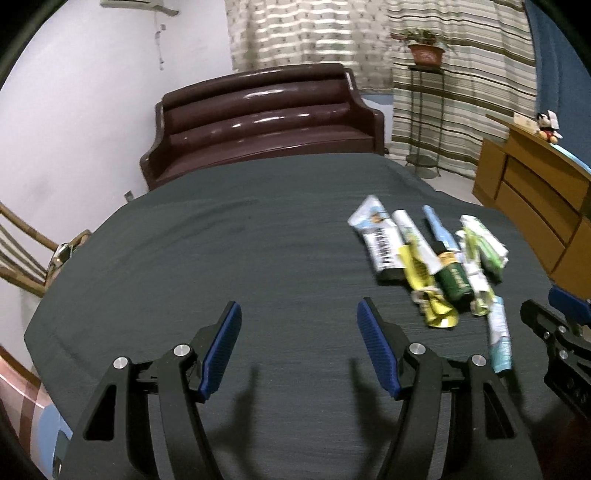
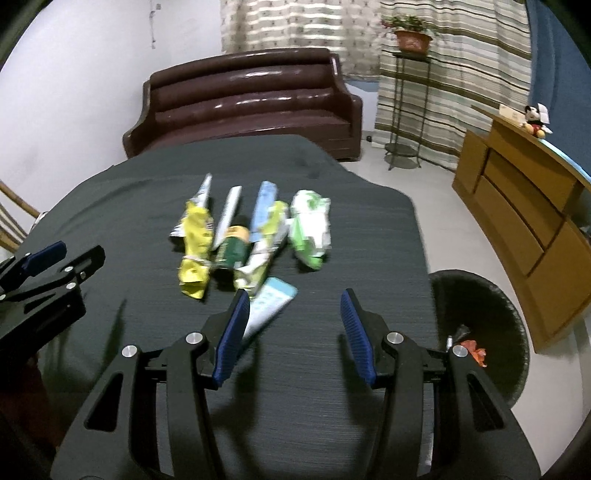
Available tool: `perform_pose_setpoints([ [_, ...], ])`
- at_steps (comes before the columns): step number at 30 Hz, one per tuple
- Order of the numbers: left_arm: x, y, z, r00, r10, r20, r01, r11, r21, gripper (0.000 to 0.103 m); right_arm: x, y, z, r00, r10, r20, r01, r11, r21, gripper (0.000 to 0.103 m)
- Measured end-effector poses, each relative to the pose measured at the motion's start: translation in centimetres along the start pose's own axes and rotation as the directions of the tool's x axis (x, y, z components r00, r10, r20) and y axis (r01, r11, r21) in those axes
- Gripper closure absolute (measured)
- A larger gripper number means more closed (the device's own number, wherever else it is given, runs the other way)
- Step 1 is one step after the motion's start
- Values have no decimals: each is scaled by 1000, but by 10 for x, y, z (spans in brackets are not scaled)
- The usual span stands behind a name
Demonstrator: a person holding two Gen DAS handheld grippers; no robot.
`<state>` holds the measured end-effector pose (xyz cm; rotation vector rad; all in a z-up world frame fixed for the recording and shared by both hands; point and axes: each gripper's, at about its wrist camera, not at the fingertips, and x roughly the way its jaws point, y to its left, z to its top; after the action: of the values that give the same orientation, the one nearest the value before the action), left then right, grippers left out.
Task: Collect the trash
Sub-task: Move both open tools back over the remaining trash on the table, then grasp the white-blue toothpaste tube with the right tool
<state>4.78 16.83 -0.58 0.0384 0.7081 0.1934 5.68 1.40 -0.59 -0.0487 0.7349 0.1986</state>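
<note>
Jaws: both pairs apart, empty | wrappers [image 2: 251, 240] mid-table | bin [image 2: 480, 325] beyond table's right edge

Brown sofa [image 1: 266, 118] behind table; potted plant [image 2: 410, 35] on stand; wooden cabinet [image 2: 524, 206] right

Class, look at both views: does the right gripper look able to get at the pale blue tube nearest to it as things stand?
Probably yes. The right gripper is open and empty, and the pale blue tube lies flat on the dark cloth just ahead of its left finger, with nothing on top. The other wrappers lie beyond it.
</note>
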Motion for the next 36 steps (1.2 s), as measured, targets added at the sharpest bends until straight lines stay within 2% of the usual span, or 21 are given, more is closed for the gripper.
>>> perform_pose_setpoints([
  [7, 5, 15, -2, 1000, 13, -14, -13, 999, -32, 39, 10, 22, -3, 999, 4, -47, -6, 999, -34, 53],
  [14, 10, 11, 0, 1000, -11, -23, 10, 999, -37, 39, 19, 18, -4, 996, -26, -88, 24, 999, -25, 53],
  [21, 12, 4, 0, 999, -35, -28, 35, 999, -27, 39, 21, 14, -6, 994, -22, -110, 18, 999, -34, 62],
  [28, 11, 3, -1, 999, -43, -26, 43, 999, -29, 39, 23, 24, -10, 990, 9, -143, -15, 999, -46, 63],
  [29, 11, 4, -1, 999, -44, -26, 44, 999, -30, 39, 22, 25, -11, 990, 2, -141, -10, 999, -51, 66],
  [32, 11, 4, -1, 999, -45, -26, 44, 999, -31, 39, 21, 23, -11, 990, -1, -143, -5, 999, -44, 83],
  [36, 12, 2, -1, 998, -54, -31, 53, 998, -31, 39, 19, 20, -14, 990, -16, -140, 12, 999, -32, 89],
])
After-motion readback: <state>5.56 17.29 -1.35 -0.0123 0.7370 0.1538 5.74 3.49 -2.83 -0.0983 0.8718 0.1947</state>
